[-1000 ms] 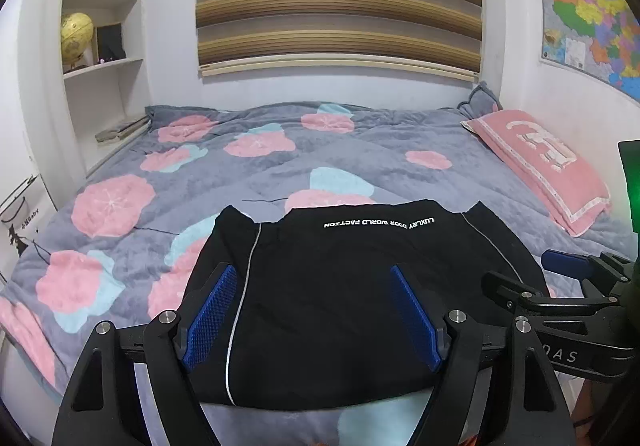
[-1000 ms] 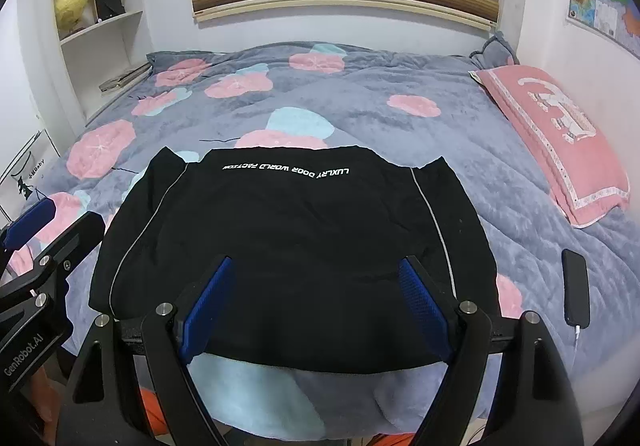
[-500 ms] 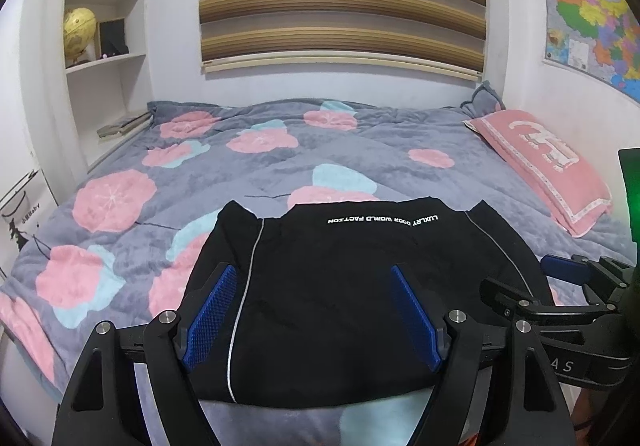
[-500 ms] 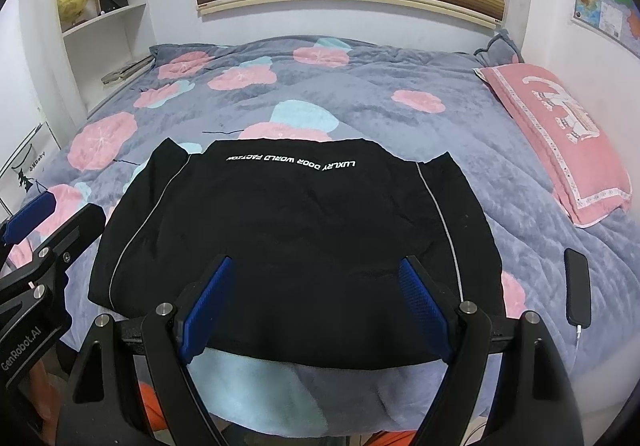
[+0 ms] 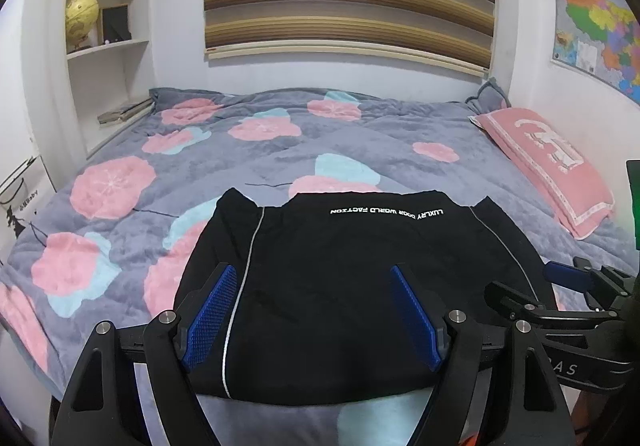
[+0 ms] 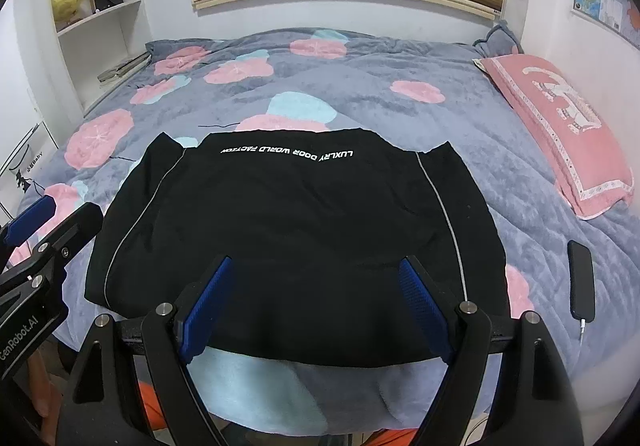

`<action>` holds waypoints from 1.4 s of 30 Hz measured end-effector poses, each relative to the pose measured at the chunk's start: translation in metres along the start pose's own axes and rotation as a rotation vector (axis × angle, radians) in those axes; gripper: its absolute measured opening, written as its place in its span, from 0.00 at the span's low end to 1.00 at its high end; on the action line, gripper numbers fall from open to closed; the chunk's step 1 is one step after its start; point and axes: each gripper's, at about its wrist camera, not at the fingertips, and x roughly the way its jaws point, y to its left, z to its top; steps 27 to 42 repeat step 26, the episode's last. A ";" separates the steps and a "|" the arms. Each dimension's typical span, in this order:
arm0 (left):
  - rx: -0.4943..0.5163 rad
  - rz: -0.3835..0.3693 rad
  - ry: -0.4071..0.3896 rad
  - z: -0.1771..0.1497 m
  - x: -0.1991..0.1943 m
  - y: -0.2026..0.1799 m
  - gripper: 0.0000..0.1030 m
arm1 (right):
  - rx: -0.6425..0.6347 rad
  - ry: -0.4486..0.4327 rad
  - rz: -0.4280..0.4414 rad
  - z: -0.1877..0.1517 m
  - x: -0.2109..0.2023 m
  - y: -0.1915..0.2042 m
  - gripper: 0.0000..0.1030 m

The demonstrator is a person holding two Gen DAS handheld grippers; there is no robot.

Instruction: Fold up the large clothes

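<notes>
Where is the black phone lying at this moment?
In the right wrist view, the black phone lies on the floral bedspread near the bed's right edge, just right of the black garment and nearer than the pink pillow.

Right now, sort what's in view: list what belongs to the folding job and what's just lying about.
Job:
- black garment
- left hand-held gripper, open
- right hand-held gripper, open

Lying about:
- phone
- pink pillow
- globe
- wall map

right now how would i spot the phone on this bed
Start at the pink pillow along the bed's right side. Follow that edge toward the foot, past the black garment. The phone is the slim dark slab with a white cable plugged in.
</notes>
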 end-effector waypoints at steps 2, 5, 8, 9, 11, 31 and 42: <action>0.000 0.004 0.004 -0.001 0.002 0.000 0.77 | -0.001 0.006 0.005 0.000 0.002 0.000 0.83; -0.009 0.008 0.009 0.000 0.005 0.003 0.77 | 0.008 0.017 0.030 0.000 0.005 -0.001 0.83; -0.015 0.015 0.014 -0.001 0.008 0.005 0.77 | 0.006 0.019 0.022 0.000 0.007 -0.001 0.83; -0.014 0.017 0.015 -0.001 0.009 0.005 0.77 | 0.007 0.022 0.020 0.000 0.008 -0.001 0.83; -0.015 0.026 0.015 -0.001 0.011 0.006 0.77 | 0.009 0.028 0.023 0.000 0.011 -0.001 0.83; -0.054 0.067 0.021 -0.002 0.021 0.020 0.77 | 0.004 0.065 0.019 -0.001 0.028 0.003 0.83; -0.054 0.067 0.021 -0.002 0.021 0.020 0.77 | 0.004 0.065 0.019 -0.001 0.028 0.003 0.83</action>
